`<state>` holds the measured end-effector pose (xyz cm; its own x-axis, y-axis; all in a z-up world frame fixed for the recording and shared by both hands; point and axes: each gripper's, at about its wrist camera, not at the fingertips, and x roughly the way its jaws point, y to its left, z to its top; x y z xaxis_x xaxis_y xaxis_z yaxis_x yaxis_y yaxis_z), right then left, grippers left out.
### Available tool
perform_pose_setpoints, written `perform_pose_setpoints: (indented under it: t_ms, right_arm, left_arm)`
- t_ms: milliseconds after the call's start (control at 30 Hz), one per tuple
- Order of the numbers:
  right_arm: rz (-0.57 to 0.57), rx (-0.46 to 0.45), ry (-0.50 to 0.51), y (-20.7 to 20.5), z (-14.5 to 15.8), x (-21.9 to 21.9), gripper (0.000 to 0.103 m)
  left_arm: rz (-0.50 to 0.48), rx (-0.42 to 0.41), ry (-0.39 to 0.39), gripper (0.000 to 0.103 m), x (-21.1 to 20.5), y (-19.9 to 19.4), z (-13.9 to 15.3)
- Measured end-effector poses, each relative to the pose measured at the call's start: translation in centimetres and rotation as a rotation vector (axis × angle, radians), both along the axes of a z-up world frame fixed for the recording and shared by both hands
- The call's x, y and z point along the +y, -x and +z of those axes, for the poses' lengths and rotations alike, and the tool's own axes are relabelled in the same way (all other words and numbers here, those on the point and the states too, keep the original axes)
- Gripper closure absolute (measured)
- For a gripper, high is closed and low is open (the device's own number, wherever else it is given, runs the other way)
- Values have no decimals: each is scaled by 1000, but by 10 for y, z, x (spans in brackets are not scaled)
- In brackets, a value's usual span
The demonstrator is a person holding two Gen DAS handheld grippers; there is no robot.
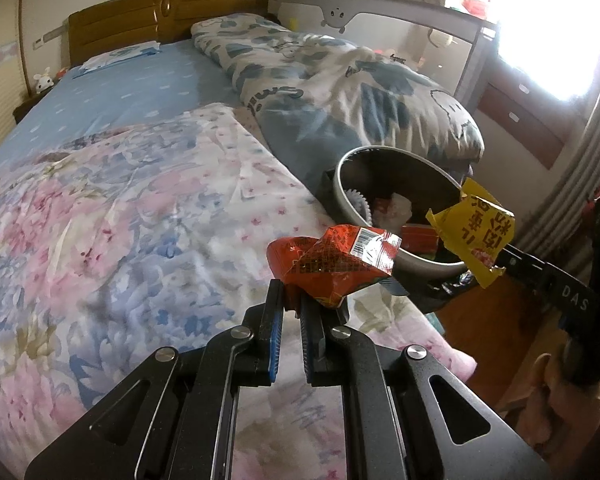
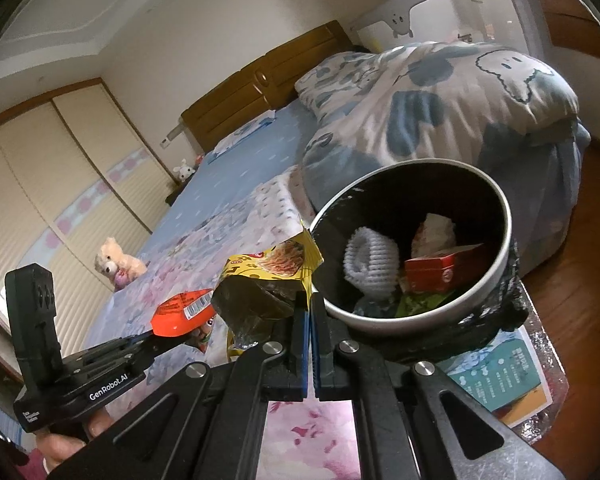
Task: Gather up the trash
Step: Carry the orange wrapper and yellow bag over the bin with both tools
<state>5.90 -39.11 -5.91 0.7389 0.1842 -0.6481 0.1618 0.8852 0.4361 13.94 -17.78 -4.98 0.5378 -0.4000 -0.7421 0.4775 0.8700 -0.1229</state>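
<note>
Two handheld grippers of matte black, speckled metal, each built from flat linkage arms with elongated triangular cut-outs and joined by round silver pivot screws. Left gripper (image 1: 293, 304) and right gripper (image 2: 310, 312) alike fitted with narrow black fingers (image 1: 271, 320) faced on the inside with ribbed blue pads (image 2: 305, 344). White lettering "GenRobot.AI" along the side of the left unit's body, a small white block of text beside it, an upright black camera housing (image 2: 34, 320) on top, and "DAS" printed in white on the right unit's arm (image 1: 572, 300).
</note>
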Motion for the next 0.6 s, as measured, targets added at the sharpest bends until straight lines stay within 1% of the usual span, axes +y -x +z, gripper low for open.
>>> perform_pose_setpoints:
  t_ms: [600]
  right_arm:
    - [-69,2,10,1,1,-39,102]
  left_arm:
    - [-62,-14,-12,96,-44,-5,6]
